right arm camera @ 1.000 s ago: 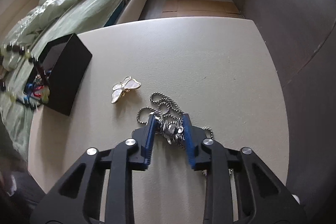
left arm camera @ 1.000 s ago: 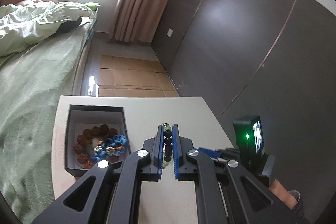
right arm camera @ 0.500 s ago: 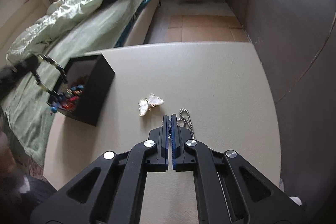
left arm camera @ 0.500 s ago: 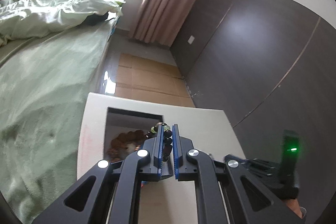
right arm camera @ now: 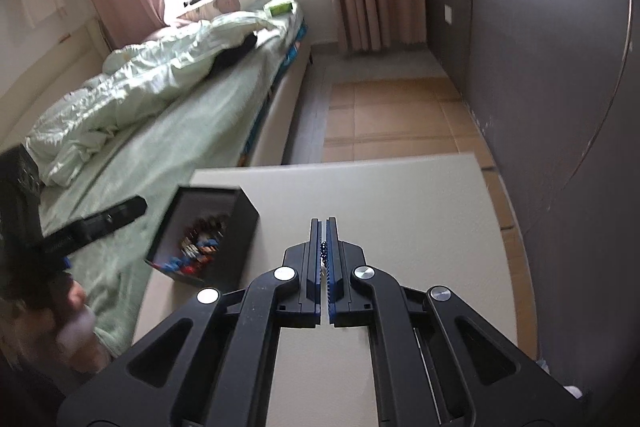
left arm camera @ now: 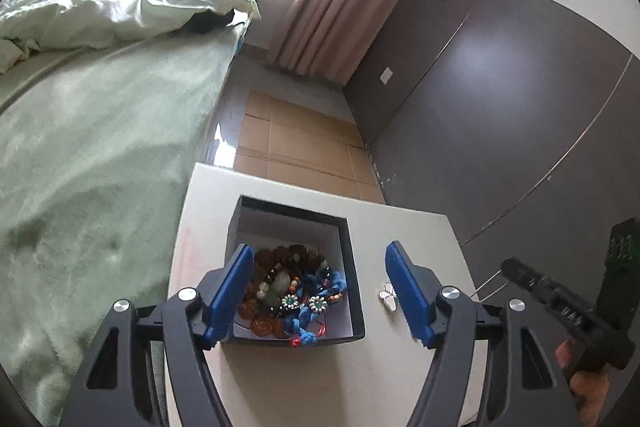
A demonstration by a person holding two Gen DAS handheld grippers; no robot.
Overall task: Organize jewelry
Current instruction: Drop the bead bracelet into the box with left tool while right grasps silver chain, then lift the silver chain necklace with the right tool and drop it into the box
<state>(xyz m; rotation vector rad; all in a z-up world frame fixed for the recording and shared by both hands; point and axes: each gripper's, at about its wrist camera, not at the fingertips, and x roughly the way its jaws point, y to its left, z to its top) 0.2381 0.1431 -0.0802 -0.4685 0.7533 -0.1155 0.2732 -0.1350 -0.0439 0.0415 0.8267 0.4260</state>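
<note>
Left claw (left arm camera: 318,291): low centre of the left wrist view, hanging over the box with its blue pads spread wide. The jaws have just been opening, and nothing is sitting between them; judged, the spread is for letting a bead string drop into the box.

Black box (left arm camera: 344,227): centre of the same view, standing open-topped on the bench (left arm camera: 412,227) near the edge facing the bed. Beaded bracelets and blue cord pieces (left arm camera: 294,291) are lying heaped inside, gathered as the sorted lot.

Butterfly brooch (left arm camera: 387,295): lying on the bench just right of the box, still outside it, apparently waiting its turn.

Right claw (right arm camera: 324,243): lower centre of the right wrist view, pads pressing together on a thin chain (right arm camera: 323,251), only a few links showing in the slit. Judged, the tight pinch is keeping the fine chain from slipping while it is being carried toward the box, which is sitting mid-left of this view.

Bed (left arm camera: 100,147): filling the left beyond the bench.
</note>
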